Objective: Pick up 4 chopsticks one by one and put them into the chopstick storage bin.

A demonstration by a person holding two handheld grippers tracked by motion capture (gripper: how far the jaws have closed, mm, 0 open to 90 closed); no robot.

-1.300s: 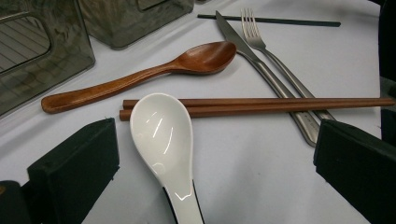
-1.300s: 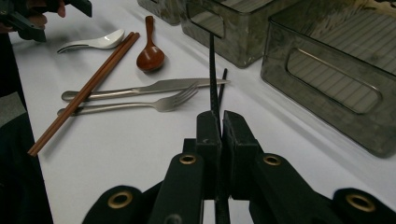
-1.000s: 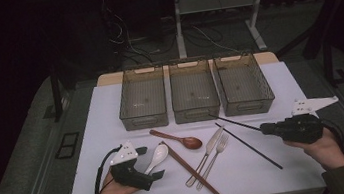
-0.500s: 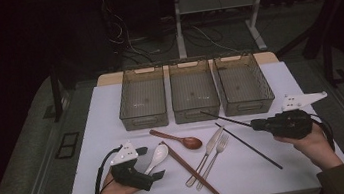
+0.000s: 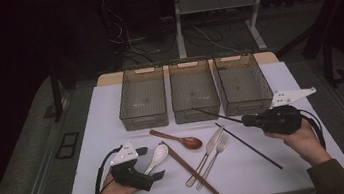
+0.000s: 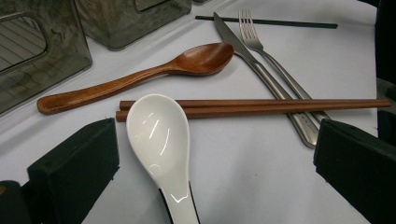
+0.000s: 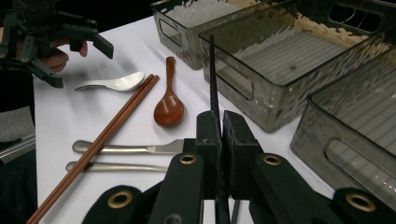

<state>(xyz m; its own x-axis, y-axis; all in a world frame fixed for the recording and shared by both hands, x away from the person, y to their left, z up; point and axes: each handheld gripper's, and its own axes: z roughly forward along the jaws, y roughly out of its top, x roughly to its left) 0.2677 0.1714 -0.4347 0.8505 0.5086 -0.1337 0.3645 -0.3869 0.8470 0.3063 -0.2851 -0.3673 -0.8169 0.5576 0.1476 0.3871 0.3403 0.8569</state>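
right gripper (image 7: 218,122): jaws clamped on black chopstick (image 7: 212,77), stick lifted, tip over middle bin (image 5: 193,90)
left gripper (image 6: 210,163): jaws wide, holding nothing, white spoon (image 6: 161,140) lies on table between them

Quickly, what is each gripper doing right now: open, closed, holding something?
Left gripper: open, white spoon between its jaws, not gripped.
Right gripper: closed on a black chopstick.

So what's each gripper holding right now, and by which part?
The right gripper is shut on a black chopstick, gripped near one end. The left gripper is open, holding nothing; the white spoon lies between its jaws.
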